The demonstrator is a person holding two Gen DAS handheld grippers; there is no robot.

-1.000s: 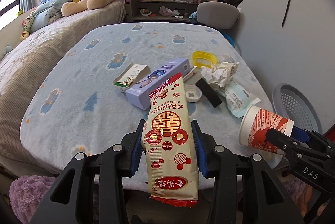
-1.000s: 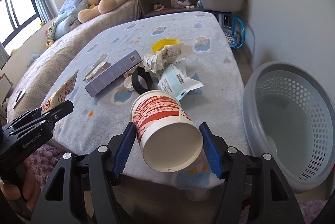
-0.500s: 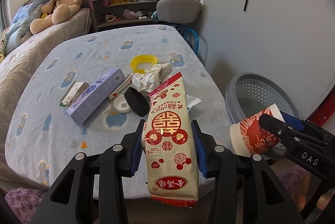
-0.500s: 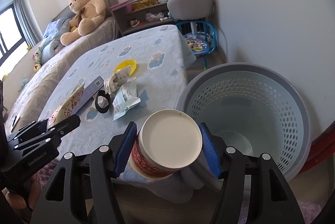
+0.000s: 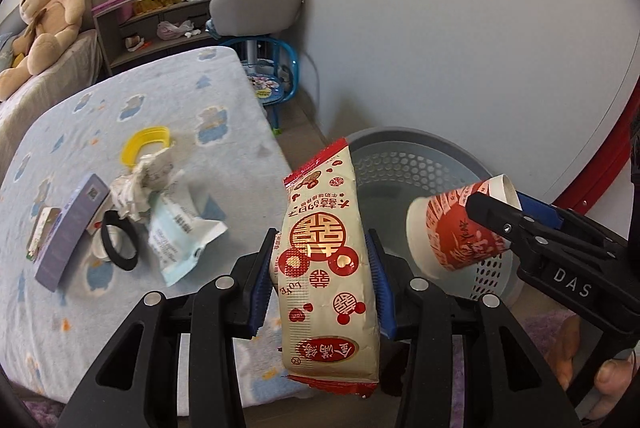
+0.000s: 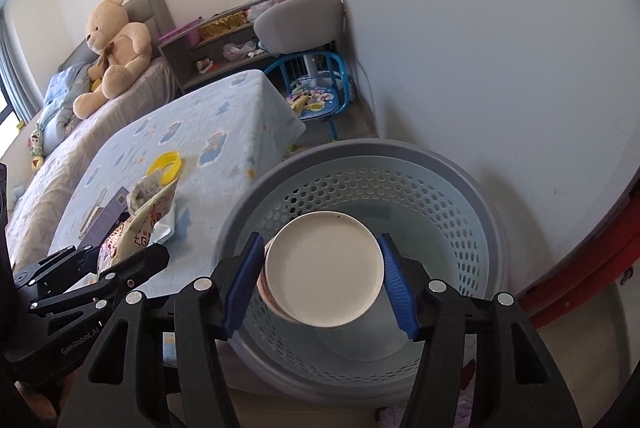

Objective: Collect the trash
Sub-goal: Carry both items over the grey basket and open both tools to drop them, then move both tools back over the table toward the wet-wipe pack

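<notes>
My left gripper (image 5: 318, 282) is shut on a cream and red snack wrapper (image 5: 326, 268), held upright at the table's right edge beside the grey basket (image 5: 448, 155). My right gripper (image 6: 322, 282) is shut on a red and white paper cup (image 6: 324, 274), its white bottom facing the camera, held over the grey perforated basket (image 6: 472, 195). The cup also shows in the left wrist view (image 5: 452, 228), above the basket. The wrapper also shows in the right wrist view (image 6: 148, 218), at the left.
On the blue tablecloth (image 5: 120, 115) lie a yellow lid (image 5: 146, 143), crumpled paper (image 5: 140, 183), a pale blue pouch (image 5: 180, 232), a black ring (image 5: 118, 240) and a purple box (image 5: 68, 232). A small blue chair (image 6: 320, 87) and the wall stand behind the basket.
Both grippers swung right, away from the table toward the basket. The cup now hangs over the basket's opening and the wrapper has come up beside its rim.
</notes>
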